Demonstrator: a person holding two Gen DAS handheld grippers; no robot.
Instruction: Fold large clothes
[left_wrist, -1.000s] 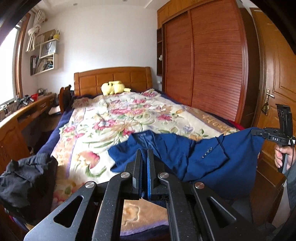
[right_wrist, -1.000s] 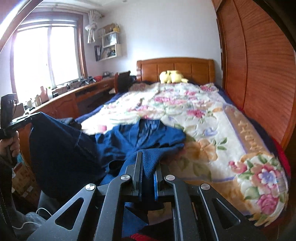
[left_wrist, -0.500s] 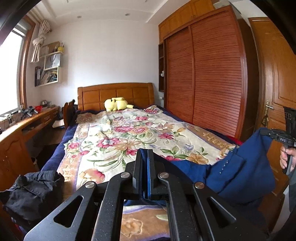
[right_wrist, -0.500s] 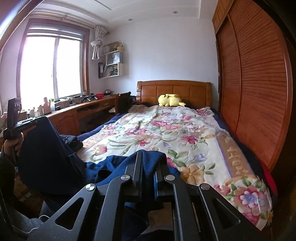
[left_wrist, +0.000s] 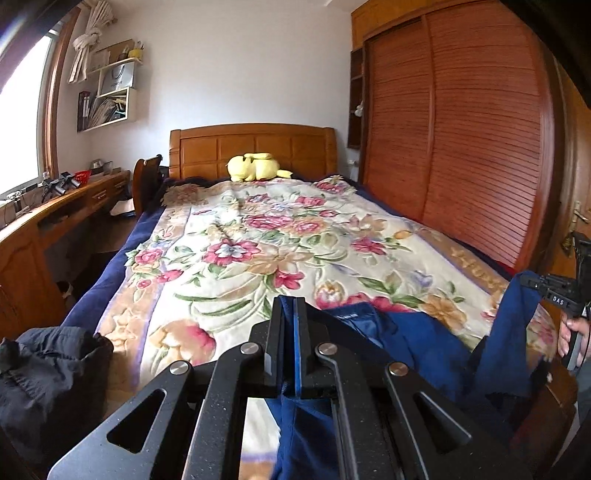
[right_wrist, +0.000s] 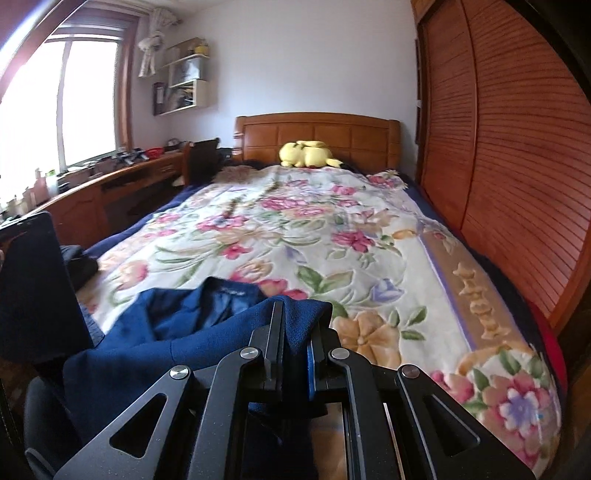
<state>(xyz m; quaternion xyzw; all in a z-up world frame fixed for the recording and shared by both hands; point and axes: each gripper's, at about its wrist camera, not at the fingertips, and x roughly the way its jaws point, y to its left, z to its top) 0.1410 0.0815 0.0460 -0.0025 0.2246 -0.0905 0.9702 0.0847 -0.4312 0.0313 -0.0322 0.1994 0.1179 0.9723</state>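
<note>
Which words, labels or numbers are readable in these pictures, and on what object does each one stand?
"DAS": white letters on the right gripper, seen in the left wrist view.
Collar label of the blue jacket: too small to read.
Brown characters on the bedspread border: too distorted to read.

Left gripper: closed on a blue jacket edge
Jacket: sags across the foot of the floral bedspread
Right gripper: at far right, pinching the jacket's other end
Yellow plush toy: by the headboard
</note>
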